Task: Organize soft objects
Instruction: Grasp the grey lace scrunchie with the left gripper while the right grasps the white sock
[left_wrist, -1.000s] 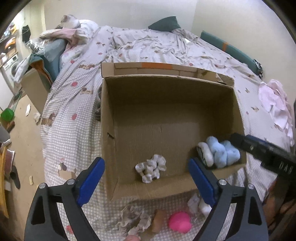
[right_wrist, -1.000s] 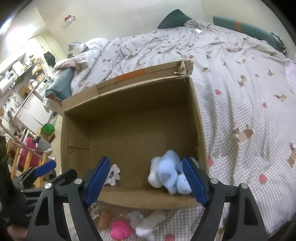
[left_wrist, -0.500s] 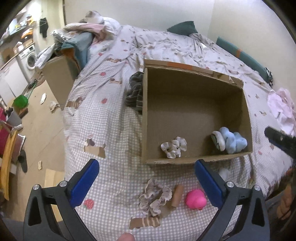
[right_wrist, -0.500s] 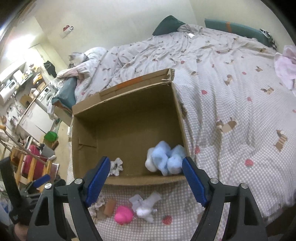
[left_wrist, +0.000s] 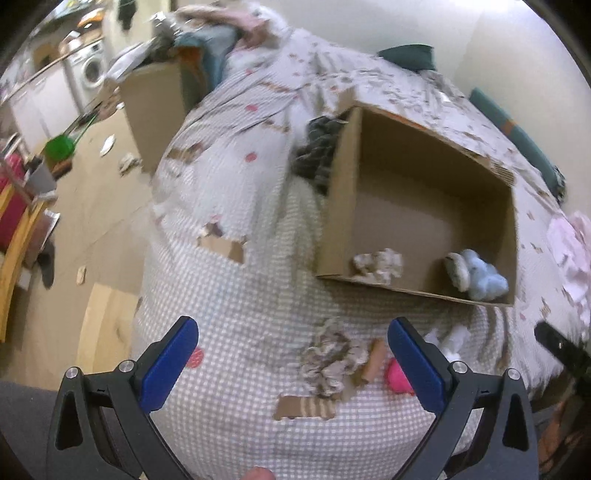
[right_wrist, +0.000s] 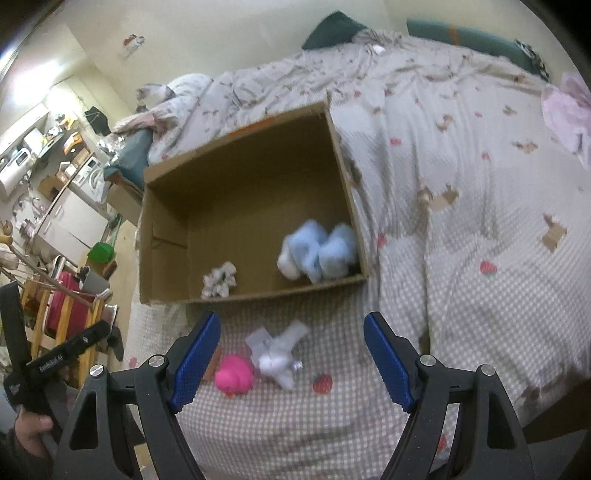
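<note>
Both claws open over the bed, nothing held.
L gripper (left_wrist: 291, 349) jaws wide above grey ruffled scrunchie (left_wrist: 330, 356) w/ pink plush (right_wrist: 235, 374) & white plush (right_wrist: 279, 354) beside it, just in front of cardboard box (right_wrist: 166, 254); inside: pale scrunchie (right_wrist: 219, 280), blue plush (right_wrist: 319, 251). R gripper (right_wrist: 291, 352) spread, empty.

Bed (right_wrist: 461, 155) with patterned duvet against pale walls (right_wrist: 221, 33); washing machine (left_wrist: 90, 72) far left; wooden floor (left_wrist: 92, 184) beside it.

Blue plush (right_wrist: 319, 253) and scrunchie (right_wrist: 219, 279) inside box (right_wrist: 162, 206) (pink toy (right_wrist: 235, 376) outside)
</note>
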